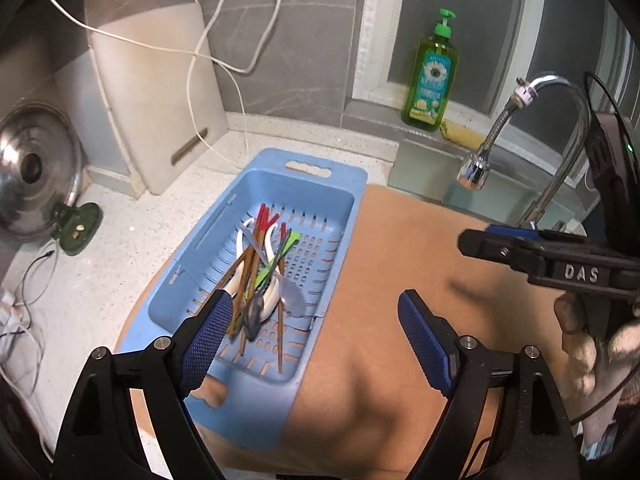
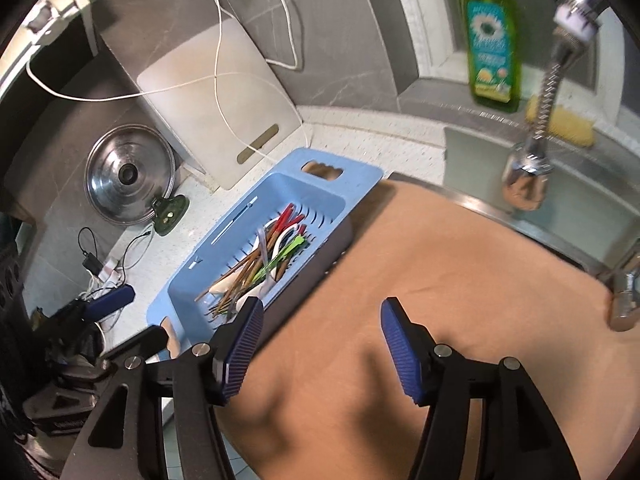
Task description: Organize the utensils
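The left gripper [image 1: 316, 336] hangs with its two blue ribbed pads spread wide apart and nothing between them; its left pad [image 1: 208, 336] sits in front of the near end of the blue slotted basket [image 1: 344, 196], overlapping the utensil handles in the left wrist view, though whether it touches them cannot be told. The right gripper [image 2: 320, 344] is likewise wide open and empty, held above the bare tan board [image 2: 440, 280], with its left pad [image 2: 244, 344] just beside the basket's near corner. From the left wrist camera the right gripper [image 1: 500, 246] shows side-on at the right edge, its black body marked "DAS", with the person's hand [image 1: 588, 344] below it. The utensils all lie in the basket: a heap of brown chopsticks [image 1: 244, 276] with red tips, a pair of green chopsticks [image 1: 280, 256], white spoons [image 1: 272, 280] and a translucent grey spoon [image 1: 292, 298], crossed over one another along the basket's length. The basket rests partly on the speckled white counter [image 1: 120, 264] and partly on the tan board. A pale cutting board [image 1: 160, 92] leans against the grey tiled wall, a steel pot lid [image 1: 36, 168] stands to its left, a green dish soap bottle [image 1: 430, 76] stands on the sill, and a chrome faucet [image 1: 480, 160] curves over the sink.
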### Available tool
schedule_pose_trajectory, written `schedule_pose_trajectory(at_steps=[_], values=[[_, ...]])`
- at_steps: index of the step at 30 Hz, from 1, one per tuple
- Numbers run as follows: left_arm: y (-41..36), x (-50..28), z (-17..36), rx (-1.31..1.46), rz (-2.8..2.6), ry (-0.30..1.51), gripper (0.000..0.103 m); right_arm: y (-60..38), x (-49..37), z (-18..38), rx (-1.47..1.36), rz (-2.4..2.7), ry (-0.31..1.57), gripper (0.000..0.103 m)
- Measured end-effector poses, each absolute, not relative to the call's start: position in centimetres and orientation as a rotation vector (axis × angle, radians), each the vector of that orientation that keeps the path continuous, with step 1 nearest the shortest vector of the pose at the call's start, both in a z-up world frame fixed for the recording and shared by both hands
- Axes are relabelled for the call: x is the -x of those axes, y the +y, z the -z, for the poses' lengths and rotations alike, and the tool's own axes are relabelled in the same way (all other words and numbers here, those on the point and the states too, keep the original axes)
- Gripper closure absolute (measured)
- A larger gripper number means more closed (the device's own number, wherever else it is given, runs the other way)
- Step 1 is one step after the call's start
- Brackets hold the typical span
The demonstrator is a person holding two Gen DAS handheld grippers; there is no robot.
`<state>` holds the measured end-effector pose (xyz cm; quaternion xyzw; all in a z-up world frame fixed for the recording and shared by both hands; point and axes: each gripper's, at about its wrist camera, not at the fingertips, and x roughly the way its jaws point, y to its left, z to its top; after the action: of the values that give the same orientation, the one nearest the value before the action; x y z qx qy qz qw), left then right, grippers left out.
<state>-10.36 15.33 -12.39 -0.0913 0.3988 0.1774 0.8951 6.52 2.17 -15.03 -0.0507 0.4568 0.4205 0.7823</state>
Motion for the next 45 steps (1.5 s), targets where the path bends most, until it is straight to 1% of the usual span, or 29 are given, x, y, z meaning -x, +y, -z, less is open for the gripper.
schedule_pose_trajectory(at_steps=[6, 16, 45], values=[[14.1, 11.7, 10.8, 0.213, -0.406, 0.772, 0.018, 0.1, -4.8, 13.2, 0.134, -0.898, 0.892, 0.043], [12.9, 12.9, 10.0, 0.214, -0.438, 0.754, 0.018, -1.3, -3.1, 11.9, 0.147, -0.898, 0.831, 0.041], [12.6, 12.8, 9.4, 0.208, -0.409, 0.764, 0.018, -1.6, -3.0, 11.7, 0.144, -0.875, 0.812, 0.04]])
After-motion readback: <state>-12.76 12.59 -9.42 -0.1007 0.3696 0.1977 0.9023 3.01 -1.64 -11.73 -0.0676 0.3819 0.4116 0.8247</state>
